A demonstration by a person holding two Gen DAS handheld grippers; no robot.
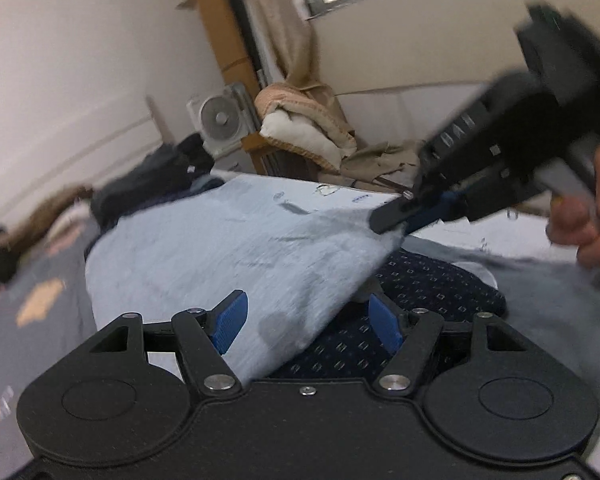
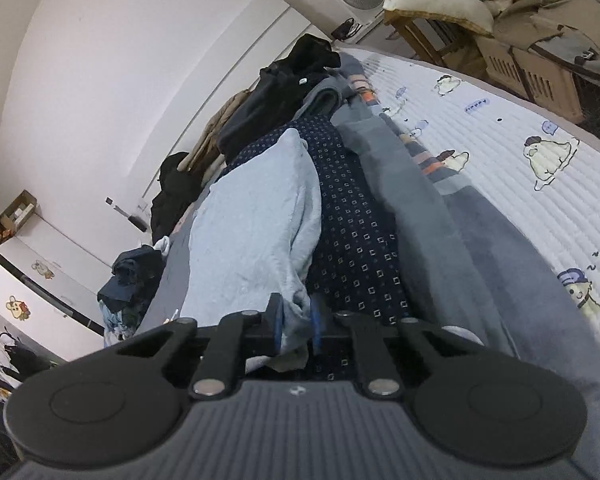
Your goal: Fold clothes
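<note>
A light blue garment [image 1: 220, 248] hangs stretched over the bed, above a navy patterned garment [image 1: 432, 284] and a grey one [image 2: 440, 220]. My right gripper [image 2: 296, 326] is shut on a bunched edge of the light blue garment [image 2: 256, 232]. In the left wrist view the right gripper [image 1: 392, 216] pinches the cloth's far corner, with a person's hand [image 1: 592, 220] on its handle. My left gripper [image 1: 308, 322] stands open. The cloth's near part passes between its blue pads [image 1: 230, 322] without being pressed. The navy patterned garment [image 2: 356, 216] lies lengthwise beside the blue one.
The bed's white quilted sheet [image 2: 520, 120] has cartoon prints. A pile of dark clothes [image 2: 284, 80] lies along the wall side. A grey printed shirt [image 1: 32, 312] is at the left. A fan [image 1: 220, 118] and a chair with pillows [image 1: 300, 128] stand beyond the bed.
</note>
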